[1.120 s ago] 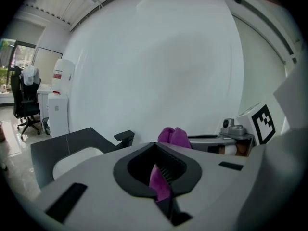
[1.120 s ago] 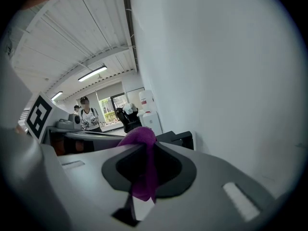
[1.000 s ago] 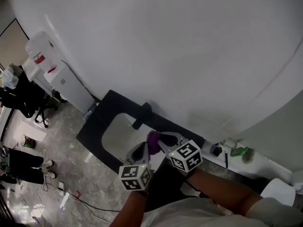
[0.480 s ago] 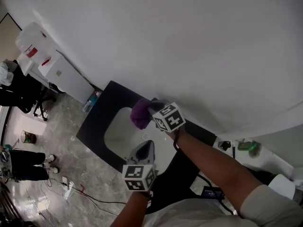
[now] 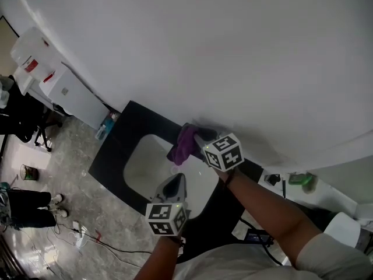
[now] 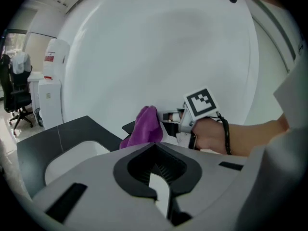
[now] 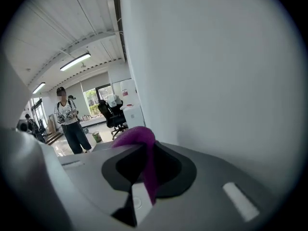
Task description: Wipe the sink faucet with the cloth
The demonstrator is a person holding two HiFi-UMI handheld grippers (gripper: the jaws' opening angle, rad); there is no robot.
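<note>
A purple cloth (image 5: 186, 142) is draped over the black faucet (image 5: 173, 154) at the back of the white sink basin (image 5: 145, 165), hiding most of it. My right gripper (image 5: 196, 137) is shut on the cloth, close to the wall. In the right gripper view the cloth (image 7: 139, 137) bulges out between the closed jaws of the right gripper (image 7: 144, 148). My left gripper (image 5: 176, 179) hovers over the basin's front edge, jaws together and holding nothing. From the left gripper view the cloth (image 6: 144, 126) and the right gripper (image 6: 169, 117) lie straight ahead.
The basin sits in a black counter (image 5: 116, 150) against a white wall. White cabinets (image 5: 64, 86) and a bottle (image 5: 105, 126) stand to the left. Green items (image 5: 300, 179) lie on a ledge at right. A person (image 7: 70, 124) and an office chair (image 7: 113, 114) are far behind.
My right gripper carried the cloth from above the basin up onto the faucet, then slid slightly right along it. The left gripper stayed by the basin's front edge.
</note>
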